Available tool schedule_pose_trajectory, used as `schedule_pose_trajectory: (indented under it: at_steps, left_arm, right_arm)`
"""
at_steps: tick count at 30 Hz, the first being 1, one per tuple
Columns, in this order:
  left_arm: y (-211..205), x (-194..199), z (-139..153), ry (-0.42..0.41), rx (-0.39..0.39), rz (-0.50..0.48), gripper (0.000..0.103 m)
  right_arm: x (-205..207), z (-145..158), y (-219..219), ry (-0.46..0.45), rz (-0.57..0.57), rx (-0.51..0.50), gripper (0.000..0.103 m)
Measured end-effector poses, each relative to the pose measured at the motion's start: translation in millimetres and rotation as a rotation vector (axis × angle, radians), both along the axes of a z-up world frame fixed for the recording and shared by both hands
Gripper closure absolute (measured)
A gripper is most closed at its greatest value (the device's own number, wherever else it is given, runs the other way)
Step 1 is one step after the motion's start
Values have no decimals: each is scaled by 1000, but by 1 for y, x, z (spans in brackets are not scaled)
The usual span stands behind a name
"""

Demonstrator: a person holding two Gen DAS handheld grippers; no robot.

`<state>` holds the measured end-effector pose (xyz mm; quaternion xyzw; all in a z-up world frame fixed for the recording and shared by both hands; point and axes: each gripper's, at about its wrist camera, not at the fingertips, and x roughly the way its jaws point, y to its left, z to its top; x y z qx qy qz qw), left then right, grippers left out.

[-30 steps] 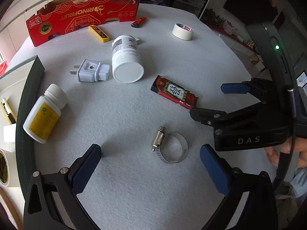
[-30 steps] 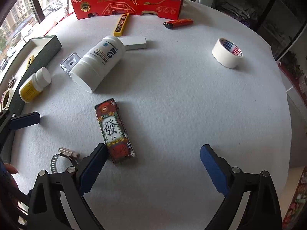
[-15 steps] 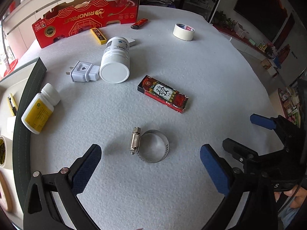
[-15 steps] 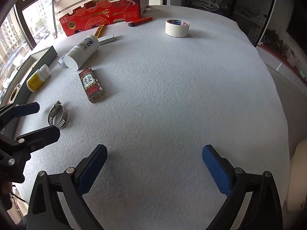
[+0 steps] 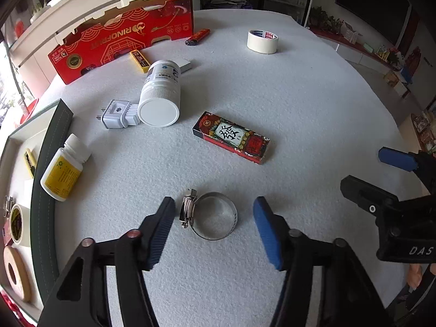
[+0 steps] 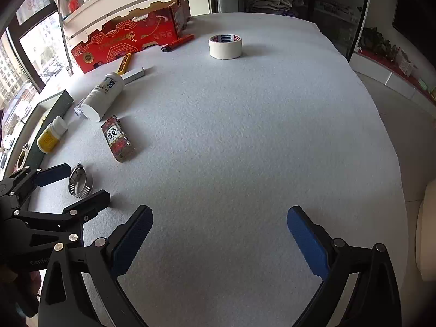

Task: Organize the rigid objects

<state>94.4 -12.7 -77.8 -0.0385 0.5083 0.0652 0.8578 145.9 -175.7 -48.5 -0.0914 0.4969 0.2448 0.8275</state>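
Note:
A metal hose clamp (image 5: 209, 219) lies flat on the white table, between the fingers of my left gripper (image 5: 214, 215); the fingers stand close on either side of it, not touching. It also shows in the right wrist view (image 6: 80, 181). A red mahjong-print box (image 5: 231, 137), a large white bottle on its side (image 5: 160, 95), a white plug adapter (image 5: 115, 114) and a small yellow-label bottle (image 5: 64, 169) lie beyond. My right gripper (image 6: 219, 241) is open and empty over bare table, to the right of the left gripper.
A green-rimmed tray (image 5: 47, 177) at the left holds tape rolls and small items. A red cardboard box (image 5: 122, 43), a yellow cutter (image 5: 139, 60), a lighter (image 5: 197, 37) and a masking tape roll (image 5: 262, 41) lie at the back.
My left gripper's fingers have narrowed around the hose clamp and moved in on it. My right gripper has drawn back to the right, away from the mahjong-print box.

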Motion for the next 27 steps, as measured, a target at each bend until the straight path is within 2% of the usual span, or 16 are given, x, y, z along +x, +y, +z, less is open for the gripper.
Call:
schedule_pose_trajectory:
  at_steps: [2, 6, 10, 12, 13, 14, 16, 17, 18, 19, 22, 27]
  left_arm:
    - [5, -5, 3, 6, -17, 2, 59]
    - [14, -23, 4, 7, -4, 16, 59]
    - [26, -45, 4, 11, -7, 55, 59]
    - [29, -52, 5, 9, -8, 68, 59]
    - [30, -54, 4, 7, -8, 71, 59]
    - [31, -54, 4, 7, -7, 71, 59]
    - [31, -55, 4, 7, -5, 71, 59]
    - [30, -55, 4, 7, -5, 74, 59]
    - [30, -55, 4, 5, -4, 74, 59]
    - [30, -55, 4, 2, -4, 74, 59]
    - [30, -59, 5, -8, -12, 78, 59]
    - [28, -68, 7, -13, -56, 82, 59]
  right_arm:
    - [4, 4, 10, -9, 20, 8, 3]
    - [9, 9, 42, -22, 85, 18, 3]
    - [9, 3, 91, -41, 184, -21, 4]
    - [8, -3, 115, -43, 241, -53, 15]
    - [9, -8, 127, -38, 266, -78, 29]
    - [8, -9, 135, -54, 275, -98, 38]
    - [11, -9, 144, -38, 280, -113, 42]
    - [12, -8, 145, -21, 276, -116, 51]
    - [11, -7, 146, -15, 280, -116, 70]
    - [8, -7, 143, -14, 279, -118, 77]
    - [2, -9, 126, 2, 230, -85, 78]
    - [-9, -6, 77, 69, 87, 32, 78]
